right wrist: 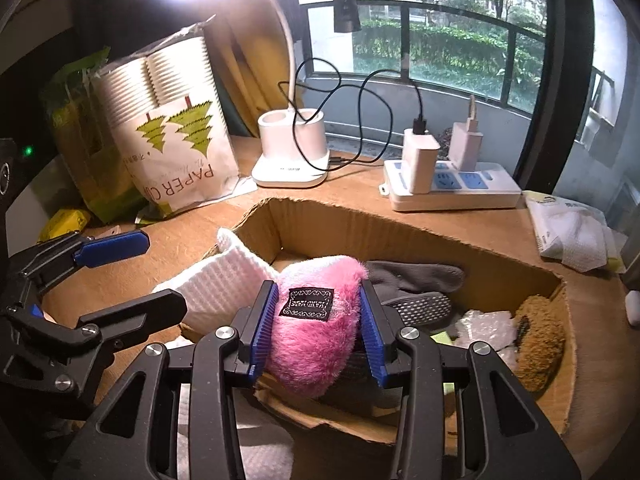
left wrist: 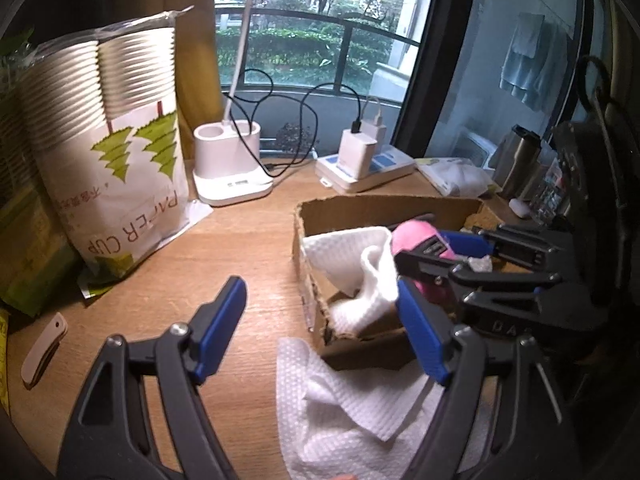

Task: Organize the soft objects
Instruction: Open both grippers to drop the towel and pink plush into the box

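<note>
Where jaws clamp, pink plush toy (right wrist: 316,320) half-hidden

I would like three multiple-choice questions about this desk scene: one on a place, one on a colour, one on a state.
1. Where is the white knitted sock?
A. draped over the cardboard box wall
B. on the power strip
C. under the lamp base

2. What colour is the fluffy item in the right gripper?
A. green
B. pink
C. grey

3. How is the left gripper?
A. shut on a paper towel
B. shut on a cup
C. open, holding nothing

Answers: 1 A, the sock hangs across the box edge. 2 B, pink fur shows between the blue pads. 3 C, its pads stand wide apart.
</note>
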Demonstrator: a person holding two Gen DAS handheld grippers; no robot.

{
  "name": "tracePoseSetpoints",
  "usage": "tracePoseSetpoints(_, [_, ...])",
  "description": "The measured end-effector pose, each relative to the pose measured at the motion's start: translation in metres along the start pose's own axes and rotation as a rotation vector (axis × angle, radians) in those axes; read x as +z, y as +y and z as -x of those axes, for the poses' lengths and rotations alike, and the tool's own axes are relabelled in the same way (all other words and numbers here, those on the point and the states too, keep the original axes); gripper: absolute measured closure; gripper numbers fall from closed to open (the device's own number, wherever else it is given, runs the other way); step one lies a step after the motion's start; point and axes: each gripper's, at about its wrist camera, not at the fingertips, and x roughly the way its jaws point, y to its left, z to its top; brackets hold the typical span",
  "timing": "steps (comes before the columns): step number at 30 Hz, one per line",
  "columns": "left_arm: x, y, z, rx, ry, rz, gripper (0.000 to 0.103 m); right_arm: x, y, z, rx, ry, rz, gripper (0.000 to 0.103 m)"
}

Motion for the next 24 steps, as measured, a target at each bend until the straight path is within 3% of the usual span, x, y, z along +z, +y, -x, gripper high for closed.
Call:
tracePoseSetpoints(8, [-0.006,0.009,0.010,0.020,-0.014,0.020,0.025,-0.003,0.009,-0.007,0.011,0.028,0.006,0.054])
tracePoseSetpoints(10, [-0.007,0.010,0.014,0.020,-0.022,0.024,0.025,-0.003,0.011,-0.003,0.013,0.022,0.008,0.047])
tracePoseSetpoints(24, [-0.023,0.008,0.047,0.021,-0.075,0.039,0.023,-0.019,0.024,0.039,-0.011,-0.027,0.009,0.047])
